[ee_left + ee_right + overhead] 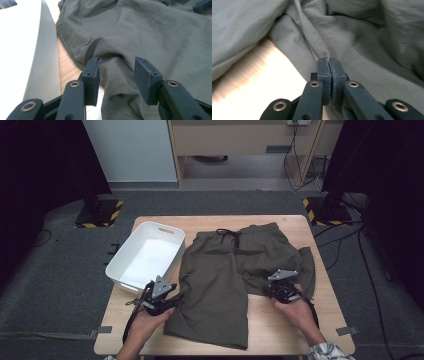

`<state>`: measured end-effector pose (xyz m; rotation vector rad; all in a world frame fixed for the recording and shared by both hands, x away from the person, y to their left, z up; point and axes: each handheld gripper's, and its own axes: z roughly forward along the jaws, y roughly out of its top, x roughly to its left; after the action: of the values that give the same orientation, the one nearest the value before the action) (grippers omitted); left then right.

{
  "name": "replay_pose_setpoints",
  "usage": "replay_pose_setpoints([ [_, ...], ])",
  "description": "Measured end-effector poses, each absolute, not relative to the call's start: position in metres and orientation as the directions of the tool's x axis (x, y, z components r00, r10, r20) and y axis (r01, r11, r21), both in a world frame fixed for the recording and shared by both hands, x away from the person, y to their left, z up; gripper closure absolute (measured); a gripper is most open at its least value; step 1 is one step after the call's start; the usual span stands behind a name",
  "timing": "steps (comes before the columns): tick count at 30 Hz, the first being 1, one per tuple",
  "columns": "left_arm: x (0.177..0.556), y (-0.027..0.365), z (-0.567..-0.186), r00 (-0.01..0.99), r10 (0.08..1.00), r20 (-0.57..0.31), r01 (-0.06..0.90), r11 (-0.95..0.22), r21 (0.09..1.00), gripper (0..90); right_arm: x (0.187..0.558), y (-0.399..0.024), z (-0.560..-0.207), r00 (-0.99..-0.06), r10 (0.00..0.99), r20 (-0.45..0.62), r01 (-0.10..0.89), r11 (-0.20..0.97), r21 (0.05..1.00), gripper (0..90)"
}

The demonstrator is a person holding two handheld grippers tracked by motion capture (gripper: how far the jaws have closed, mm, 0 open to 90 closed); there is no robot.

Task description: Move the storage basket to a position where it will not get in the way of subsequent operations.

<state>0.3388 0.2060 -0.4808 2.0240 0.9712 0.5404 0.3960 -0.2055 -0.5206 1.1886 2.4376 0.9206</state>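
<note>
On the wooden tabletop, limp olive shorts lie flat, best lifted by their hems, as the right claw pinches a fold while the left claw stands spread.

A light wooden table stands in the middle of the frame on a grey carpet floor. On its left part lies a white tub (empty inside, one corner over the table edge). Dark olive shorts lie spread flat across the centre and right.
</note>
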Motion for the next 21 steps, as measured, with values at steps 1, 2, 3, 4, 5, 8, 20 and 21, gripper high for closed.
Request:
replay_pose_setpoints([
  [1,0.339,0.205,-0.481,0.61,0.792,0.027,0.444,-0.369,0.816,55.0,0.394,-0.203,-0.52,-0.627,0.778,0.046,0.615,0.457,0.643,89.2],
  [2,0.34,0.205,-0.481,0.611,0.792,0.023,0.445,-0.367,0.817,54.8,0.392,-0.2,-0.519,-0.626,0.778,0.053,0.619,0.454,0.641,89.2],
  [3,0.341,0.203,-0.482,0.613,0.79,0.015,0.446,-0.361,0.819,54.5,0.389,-0.196,-0.519,-0.634,0.771,0.064,0.621,0.459,0.635,89.2],
  [4,0.343,0.201,-0.482,0.616,0.787,0.015,0.447,-0.366,0.816,54.3,0.385,-0.191,-0.519,-0.642,0.763,0.076,0.623,0.461,0.632,89.2],
  [5,0.343,0.199,-0.482,0.62,0.784,0.018,0.444,-0.37,0.816,53.5,0.38,-0.183,-0.518,-0.653,0.752,0.092,0.624,0.466,0.627,89.2],
  [8,0.345,0.189,-0.481,0.638,0.77,0.013,0.428,-0.369,0.825,52.7,0.37,-0.171,-0.515,-0.682,0.72,0.131,0.621,0.475,0.623,87.7],
  [20,0.371,0.118,-0.493,0.733,0.68,-0.003,0.389,-0.416,0.822,43.5,0.362,-0.213,-0.499,-0.619,0.783,0.058,0.571,0.398,0.718,33.2],
  [21,0.376,0.112,-0.496,0.738,0.675,-0.001,0.388,-0.423,0.819,42.8,0.361,-0.218,-0.5,-0.613,0.788,0.053,0.575,0.398,0.715,30.0],
])
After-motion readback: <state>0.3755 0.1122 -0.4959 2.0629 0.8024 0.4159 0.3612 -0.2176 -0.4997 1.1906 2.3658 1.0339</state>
